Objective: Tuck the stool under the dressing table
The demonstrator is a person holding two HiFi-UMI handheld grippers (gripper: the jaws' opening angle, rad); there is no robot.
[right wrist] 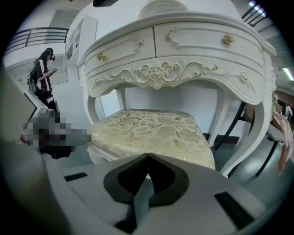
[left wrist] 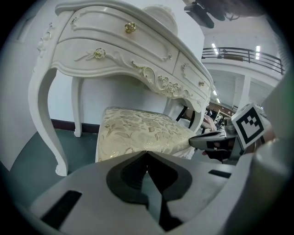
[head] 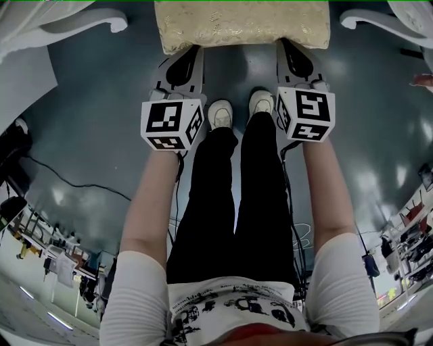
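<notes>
The stool [head: 240, 26] stands between the dressing table's [right wrist: 183, 50] 2 front legs, its pale floral cushion partly beneath the carved drawer front and its near edge projecting out from the dressing table toward the person. Both tools are at that near edge: the left gripper [head: 191, 51] meets the corner nearer the dressing table's left leg [head: 74, 23], the right gripper [head: 287, 46] the corner nearer its right leg [head: 379, 20]. Each gripper view shows its 2 jaws closed tip to tip with nothing pinched between them, so the closed tips serve as pushers rather than clamps. Whether they press the cushion or only rest beside it is hard to tell. The step in hand looks like the push itself, with the stool partly home. The next move probably calls for an even, level shove from both sides together, straight toward the wall behind the dressing table, so the stool stays square and clears both legs.
</notes>
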